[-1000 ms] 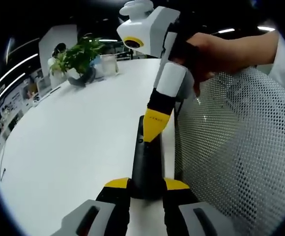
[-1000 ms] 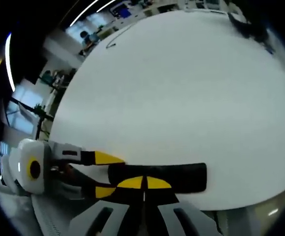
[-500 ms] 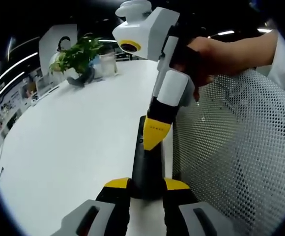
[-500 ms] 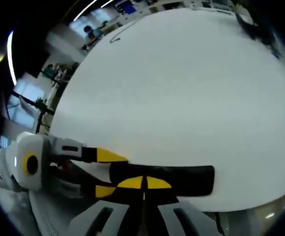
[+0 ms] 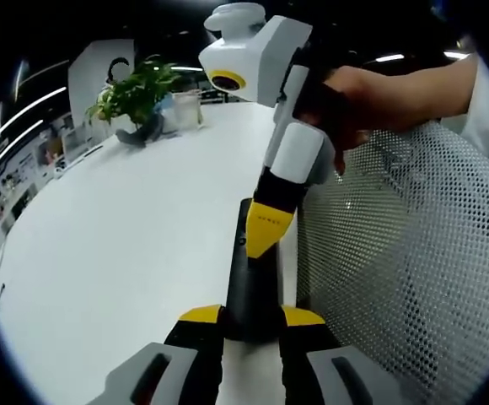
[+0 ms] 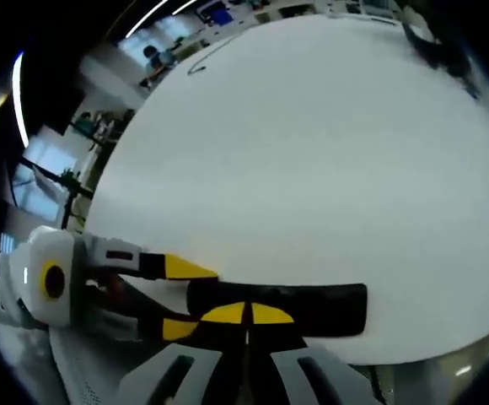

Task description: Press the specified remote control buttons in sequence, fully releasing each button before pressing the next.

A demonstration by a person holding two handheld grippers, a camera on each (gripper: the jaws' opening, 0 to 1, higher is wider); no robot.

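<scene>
In the left gripper view, my left gripper [image 5: 250, 327] has its two yellow-tipped jaws closed against the near end of the black remote control [image 5: 253, 278], one jaw on each long side, so I hold it there. The remote lies flat on the white worktop [image 5: 126, 245], running straight away from me along my jaws, close to the worktop's right edge.

Further along the remote, my right gripper [image 5: 265, 232] comes down steeply from above. Its yellow tip is drawn together to one point and rests on the remote's top face near the far half; I cannot tell which button lies under it. My hand [image 5: 354, 97] wraps the gripper's white body from the right, forearm leading off to the right. Beside the worktop, under that hand, is the white mesh back of a chair [image 5: 405, 253]. At the far end of the worktop stand a potted plant [image 5: 135, 105] and a clear container [image 5: 187, 110] just beside it.

In the right gripper view, my right gripper [image 6: 246, 314] shows its jaws pressed together, gripping nothing, tip on the remote, which lies crosswise here. The left gripper reaches in from the left, its jaws at the remote's left end. Beyond spreads the bare worktop.
</scene>
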